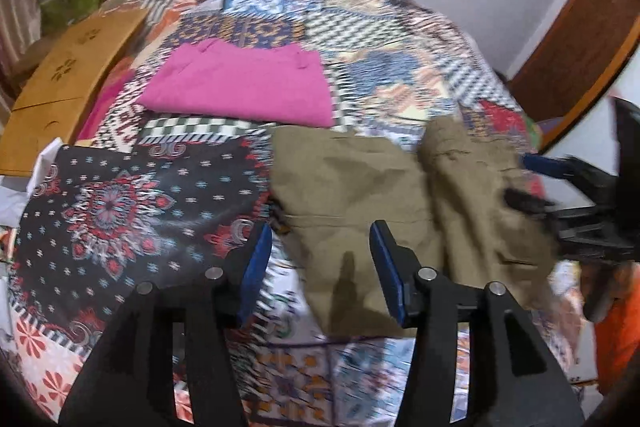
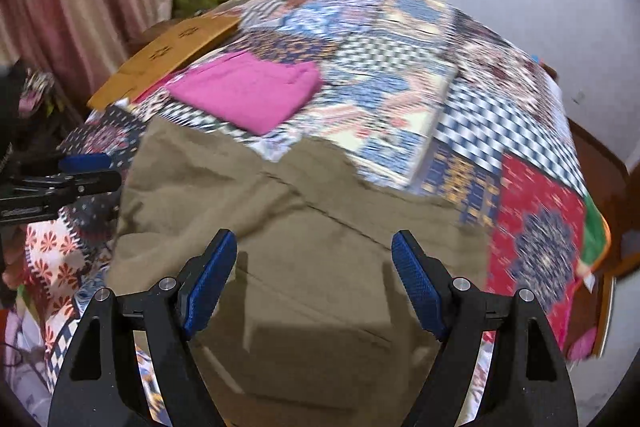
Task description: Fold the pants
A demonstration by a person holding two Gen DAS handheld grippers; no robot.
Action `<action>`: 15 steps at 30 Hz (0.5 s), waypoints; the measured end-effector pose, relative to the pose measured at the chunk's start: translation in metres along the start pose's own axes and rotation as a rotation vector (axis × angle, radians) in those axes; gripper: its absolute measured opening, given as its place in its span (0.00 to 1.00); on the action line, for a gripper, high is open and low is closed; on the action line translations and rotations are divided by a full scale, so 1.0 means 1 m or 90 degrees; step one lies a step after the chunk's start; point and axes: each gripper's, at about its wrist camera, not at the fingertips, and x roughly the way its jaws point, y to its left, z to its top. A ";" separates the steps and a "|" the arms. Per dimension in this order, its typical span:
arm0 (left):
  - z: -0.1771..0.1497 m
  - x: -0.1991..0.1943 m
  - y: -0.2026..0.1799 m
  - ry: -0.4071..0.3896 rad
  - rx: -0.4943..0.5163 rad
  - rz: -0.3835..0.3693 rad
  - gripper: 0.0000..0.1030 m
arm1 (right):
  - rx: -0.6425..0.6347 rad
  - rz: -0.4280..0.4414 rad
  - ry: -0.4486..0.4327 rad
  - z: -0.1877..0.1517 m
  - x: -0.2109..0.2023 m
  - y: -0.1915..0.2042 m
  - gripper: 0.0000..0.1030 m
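Pants lie part-folded and rumpled on the bed; I judge folds remain, both my hand-held grippers, left and right, spread and empty.

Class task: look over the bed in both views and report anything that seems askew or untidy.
The khaki pants lie rumpled and crooked on the patchwork quilt, creased with uneven edges, unlike the pink folded garment lying flat and squared behind them. Neither open gripper holds them. Nothing looks spilled or damaged.
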 end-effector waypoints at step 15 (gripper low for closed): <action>-0.024 0.064 -0.055 0.056 0.065 -0.037 0.67 | -0.072 -0.058 0.097 0.003 0.046 -0.003 0.73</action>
